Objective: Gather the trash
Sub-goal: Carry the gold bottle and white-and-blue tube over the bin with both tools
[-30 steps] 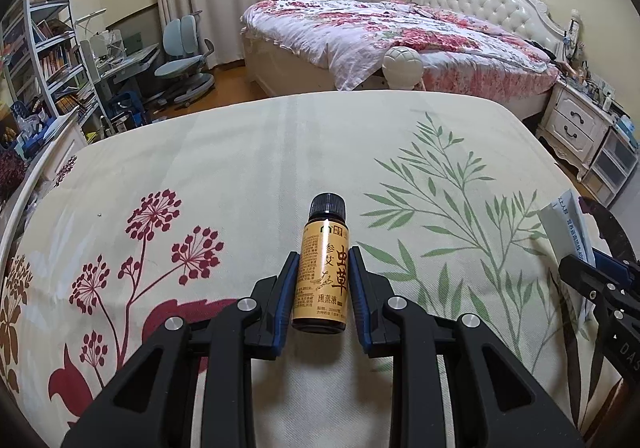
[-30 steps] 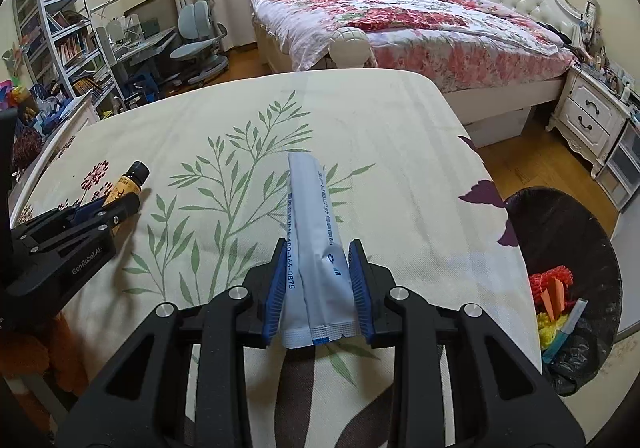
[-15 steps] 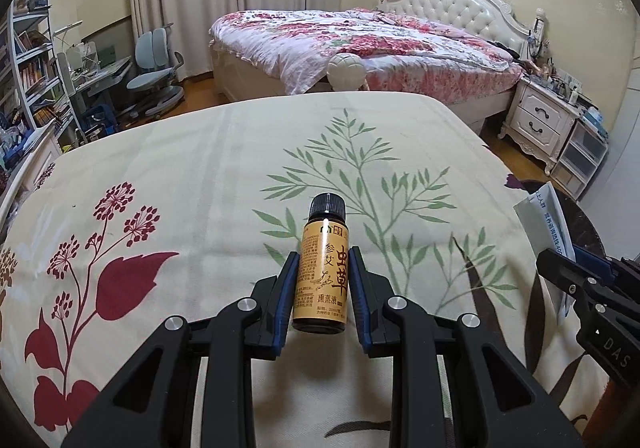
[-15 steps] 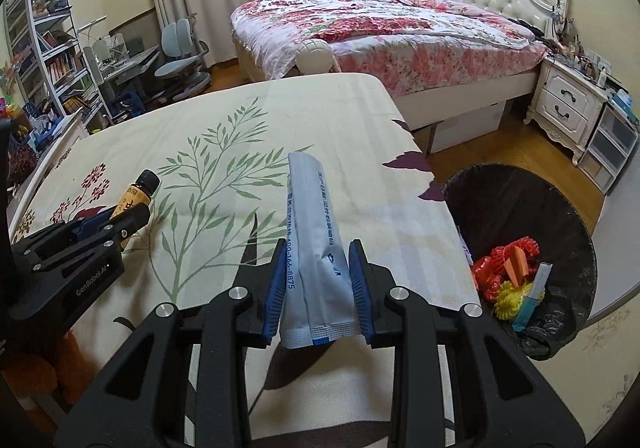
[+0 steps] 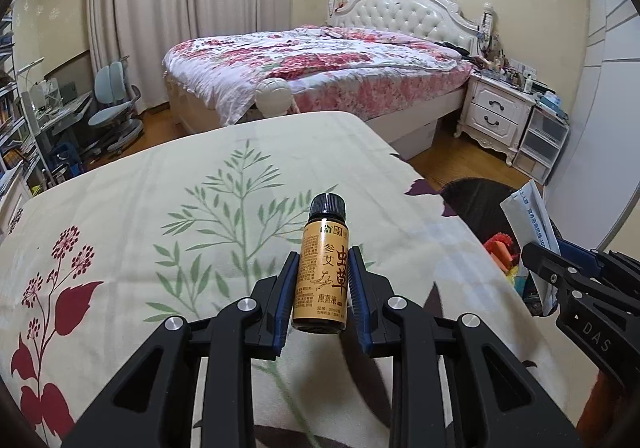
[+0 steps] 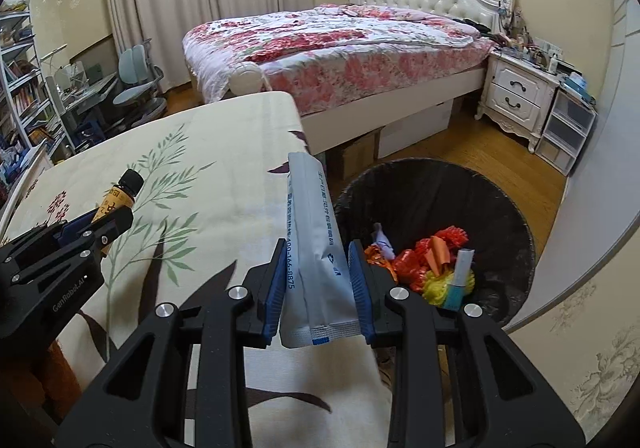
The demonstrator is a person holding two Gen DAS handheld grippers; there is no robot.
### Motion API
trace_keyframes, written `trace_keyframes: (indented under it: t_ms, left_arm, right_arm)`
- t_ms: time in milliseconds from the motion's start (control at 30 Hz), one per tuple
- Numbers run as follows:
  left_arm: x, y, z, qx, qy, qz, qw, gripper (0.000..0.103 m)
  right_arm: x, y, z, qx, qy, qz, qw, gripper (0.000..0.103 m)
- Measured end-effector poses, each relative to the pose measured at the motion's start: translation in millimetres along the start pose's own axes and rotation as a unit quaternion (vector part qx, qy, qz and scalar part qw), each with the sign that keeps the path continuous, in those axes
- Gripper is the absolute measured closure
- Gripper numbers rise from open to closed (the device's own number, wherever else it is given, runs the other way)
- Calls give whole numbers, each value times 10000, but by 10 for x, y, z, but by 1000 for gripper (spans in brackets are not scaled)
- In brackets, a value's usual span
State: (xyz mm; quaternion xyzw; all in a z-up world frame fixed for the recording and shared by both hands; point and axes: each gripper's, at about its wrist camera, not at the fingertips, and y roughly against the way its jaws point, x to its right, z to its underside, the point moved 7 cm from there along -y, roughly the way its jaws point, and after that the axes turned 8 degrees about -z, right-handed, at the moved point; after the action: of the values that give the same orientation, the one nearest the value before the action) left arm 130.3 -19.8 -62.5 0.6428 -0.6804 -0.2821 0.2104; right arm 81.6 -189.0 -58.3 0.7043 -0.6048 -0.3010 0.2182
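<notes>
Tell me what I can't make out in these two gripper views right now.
- Bottle fill level: left view, the label wraps it and the glass is opaque.
- Packet contents: right view, sealed wrapper; most print too small to read.
- Bin bottom: right view, covered by trash; near rim hidden behind the right gripper.
- Nightstand clutter: both views, too small.

Warm, dim-ish indoor light w/ yellow cast, seemingly from overhead. Soft gripper shadows fall on the tablecloth [image 5: 120,188] toward 6 o'clock. No harsh glare; small glints on the metal screws. Centre sharp, strong fisheye bending + black vignette at corners, esp. 10 and 2 o'clock.
</notes>
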Motion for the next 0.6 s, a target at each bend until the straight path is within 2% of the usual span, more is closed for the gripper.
trace_keyframes:
  t_ms: [300, 600]
  left_arm:
    - [677, -94, -165, 145, -384, 407, 9983, 76]
    - [1208, -307, -369, 254, -651, 572, 9959, 76]
  right_arm:
    - [656, 81, -86, 228, -352, 554, 9976, 73]
    - [1120, -92, -135, 252, -707, 691, 9948, 73]
